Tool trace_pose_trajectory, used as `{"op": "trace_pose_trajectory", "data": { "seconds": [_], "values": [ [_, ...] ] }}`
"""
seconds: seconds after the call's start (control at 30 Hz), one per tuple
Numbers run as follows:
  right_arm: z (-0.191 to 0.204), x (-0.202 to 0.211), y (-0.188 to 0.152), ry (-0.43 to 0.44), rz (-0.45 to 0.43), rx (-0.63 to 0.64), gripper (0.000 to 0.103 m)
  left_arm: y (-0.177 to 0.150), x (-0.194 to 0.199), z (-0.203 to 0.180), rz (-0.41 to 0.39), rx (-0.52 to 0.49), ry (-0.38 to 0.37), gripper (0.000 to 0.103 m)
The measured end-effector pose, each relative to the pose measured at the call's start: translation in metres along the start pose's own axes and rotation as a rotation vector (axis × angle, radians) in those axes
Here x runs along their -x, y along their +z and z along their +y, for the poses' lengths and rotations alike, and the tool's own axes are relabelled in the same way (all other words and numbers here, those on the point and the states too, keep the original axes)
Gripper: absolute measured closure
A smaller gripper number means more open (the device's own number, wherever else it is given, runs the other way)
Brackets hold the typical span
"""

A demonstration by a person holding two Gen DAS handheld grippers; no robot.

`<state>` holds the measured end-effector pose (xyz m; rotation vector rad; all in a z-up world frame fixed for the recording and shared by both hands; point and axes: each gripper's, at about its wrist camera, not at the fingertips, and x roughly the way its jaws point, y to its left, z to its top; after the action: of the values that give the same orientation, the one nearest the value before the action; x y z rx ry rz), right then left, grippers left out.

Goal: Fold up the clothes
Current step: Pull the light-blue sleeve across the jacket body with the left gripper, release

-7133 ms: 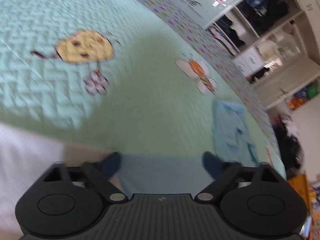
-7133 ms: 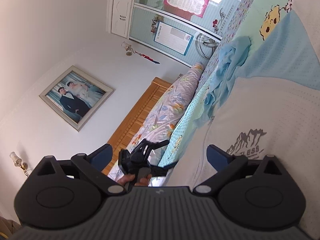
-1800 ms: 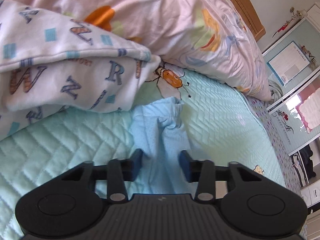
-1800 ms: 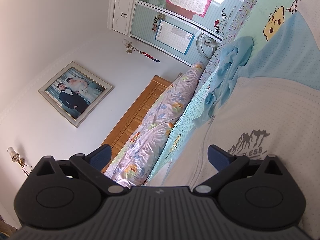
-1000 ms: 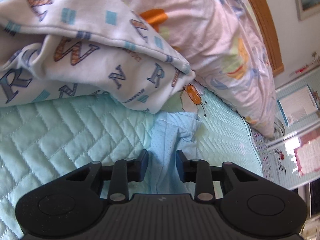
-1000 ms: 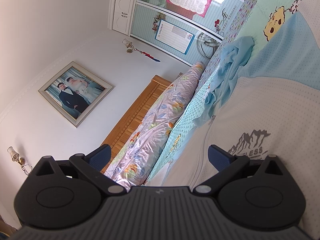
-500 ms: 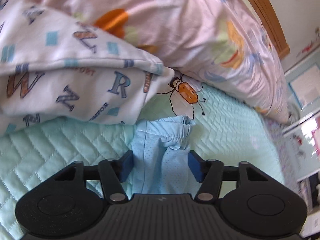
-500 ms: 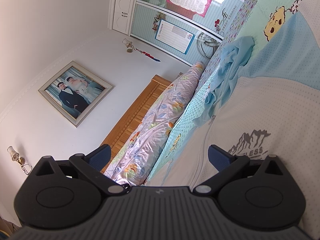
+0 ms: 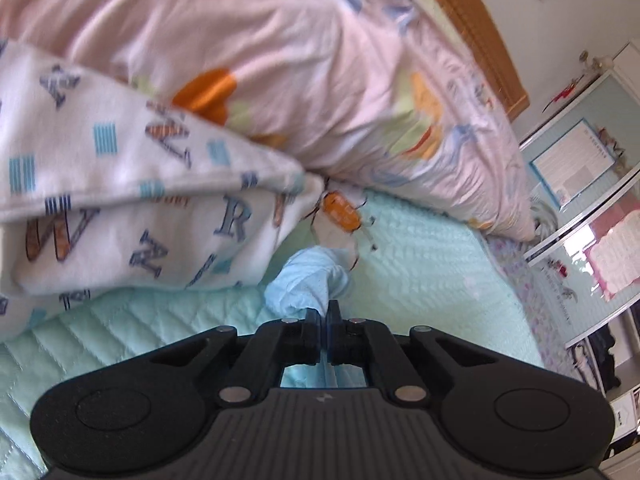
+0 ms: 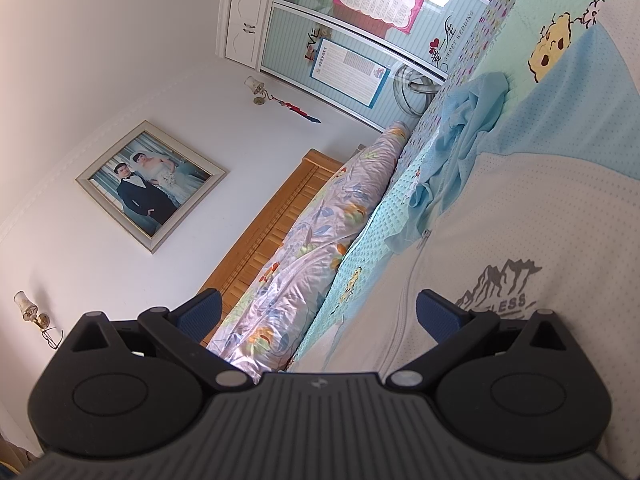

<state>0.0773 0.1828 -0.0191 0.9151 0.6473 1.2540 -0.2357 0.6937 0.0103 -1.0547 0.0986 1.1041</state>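
A light blue garment end [image 9: 308, 284] bunches on the mint quilted bedspread [image 9: 432, 280], just below a letter-print blanket. My left gripper [image 9: 324, 312] is shut on this blue cloth, which sticks out past the fingertips. In the right wrist view the same jacket lies spread out, its white chest [image 10: 540, 240] carrying a grey mountain logo [image 10: 500, 284] and a zipper, with a light blue panel and a crumpled blue sleeve [image 10: 464, 128] farther off. My right gripper [image 10: 318, 312] hangs open above the white part, holding nothing.
A letter-print blanket [image 9: 120, 208] and a pink floral duvet [image 9: 320, 72] pile up against the wooden headboard [image 9: 472, 28]. The right wrist view shows the duvet roll [image 10: 320, 240], a framed photo [image 10: 150, 184], a wall lamp and wardrobe doors [image 10: 360, 40].
My left gripper's jaws closed from wide apart onto the blue cloth end. The right gripper stayed still and open.
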Motion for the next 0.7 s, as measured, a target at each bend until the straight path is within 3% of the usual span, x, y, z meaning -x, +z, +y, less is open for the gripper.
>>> {"op": "trace_pose_trajectory", "data": {
  "seconds": [0.1,0.27,0.47,0.7],
  "values": [
    [0.000,0.000,0.000,0.000,0.000,0.000,0.000,0.006,0.002,-0.002,0.002,0.055,-0.029,0.101],
    [0.000,0.000,0.000,0.001,-0.001,-0.002,0.000,-0.001,0.013,-0.025,0.006,0.010,-0.112,0.101],
    [0.000,0.001,0.000,0.005,-0.003,-0.008,0.000,-0.027,0.043,-0.082,0.092,-0.080,-0.335,0.101],
    [-0.003,0.002,0.001,0.009,-0.005,-0.016,0.000,-0.157,0.083,-0.148,0.423,-0.402,-0.517,0.096]
  ]
}}
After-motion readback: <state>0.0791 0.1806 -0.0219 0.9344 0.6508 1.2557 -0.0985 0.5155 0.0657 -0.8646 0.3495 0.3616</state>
